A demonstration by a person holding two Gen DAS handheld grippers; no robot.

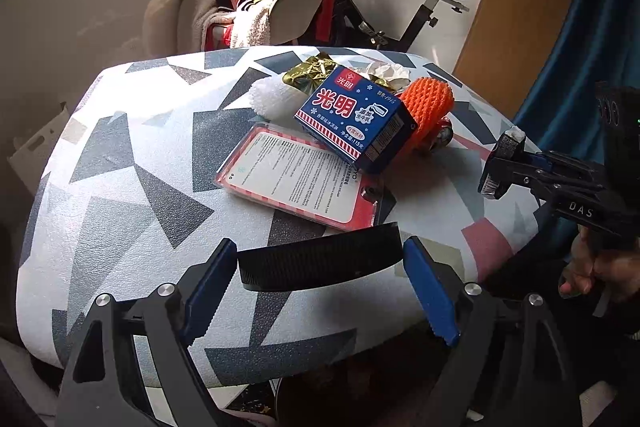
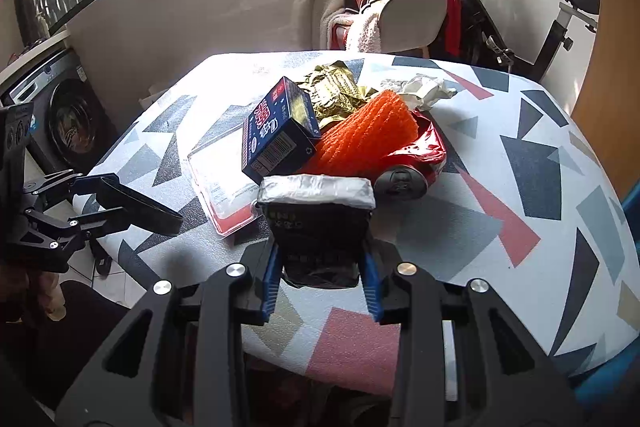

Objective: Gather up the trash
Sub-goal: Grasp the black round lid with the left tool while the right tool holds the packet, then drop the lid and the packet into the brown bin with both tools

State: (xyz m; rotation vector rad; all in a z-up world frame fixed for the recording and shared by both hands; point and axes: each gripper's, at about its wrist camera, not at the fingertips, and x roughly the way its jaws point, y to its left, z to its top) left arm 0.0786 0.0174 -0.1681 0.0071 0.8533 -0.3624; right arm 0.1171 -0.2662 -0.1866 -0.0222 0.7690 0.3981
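A heap of trash lies mid-table: a blue carton [image 1: 356, 119] [image 2: 280, 131], an orange foam net [image 1: 428, 107] [image 2: 364, 135], a crushed red can [image 2: 412, 167], gold foil [image 2: 332, 87], crumpled white paper [image 2: 424, 87], a white foam net [image 1: 268, 97] and a flat red-edged plastic pack [image 1: 296, 179]. My left gripper [image 1: 320, 251] [image 2: 100, 205] is at the table's near edge, its blue pads closed on a wide black ribbed round lid [image 1: 320, 261] [image 2: 148, 207]. My right gripper [image 2: 320, 251] [image 1: 500, 167] is shut on a black packet [image 2: 320, 227] with a silver top seam, just short of the heap.
The table [image 1: 132, 195] wears a white cloth with grey and pink shapes. Behind it are a chair piled with clothes [image 1: 264, 3] and an exercise bike [image 1: 420, 19]. A washing machine [image 2: 68, 119] stands at the left. A hand [image 1: 592, 267] holds the right gripper.
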